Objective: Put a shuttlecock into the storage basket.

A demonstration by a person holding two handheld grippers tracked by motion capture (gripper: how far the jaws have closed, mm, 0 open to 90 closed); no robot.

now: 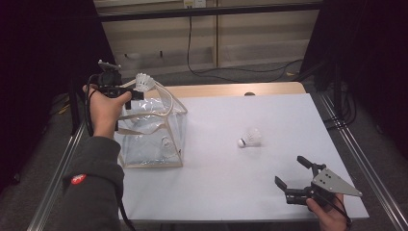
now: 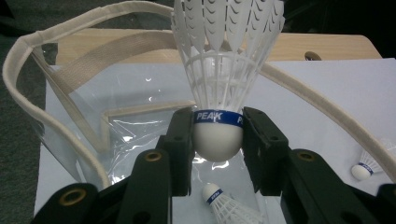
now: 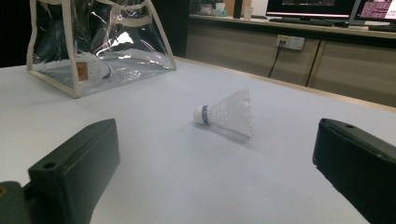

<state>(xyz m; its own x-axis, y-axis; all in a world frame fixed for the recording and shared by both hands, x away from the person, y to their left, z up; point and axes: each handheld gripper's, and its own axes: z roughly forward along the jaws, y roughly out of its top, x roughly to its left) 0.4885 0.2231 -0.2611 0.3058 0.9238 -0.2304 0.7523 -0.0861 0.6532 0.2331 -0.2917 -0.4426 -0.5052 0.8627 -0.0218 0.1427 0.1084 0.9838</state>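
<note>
The left tool [image 1: 136, 92] is clamped on the white cork head of a shuttlecock [image 2: 219, 135], its two jaws pressing the sides at the blue band, feathers pointing away from the hand. It hangs over the open mouth of a clear plastic bag [image 1: 151, 139] trimmed with cream webbing, which stands upright near the left edge of the table [image 1: 250, 192]. In the left gripper view a second shuttlecock [image 2: 224, 205] lies on the bag's floor directly below the held one, and the cream handles [image 2: 60, 65] arch to either side of the opening.

A third shuttlecock [image 1: 249, 138] lies on its side on the bare white table, well apart from the bag, cork toward the bag in the right gripper view [image 3: 226, 115]. The middle and far right of the table are open around it.

The right tool [image 1: 292, 175] sits low near the front right corner of the table, jaws spread wide, holding nothing and touching nothing; the lying shuttlecock appears between its jaws but well ahead of them.
</note>
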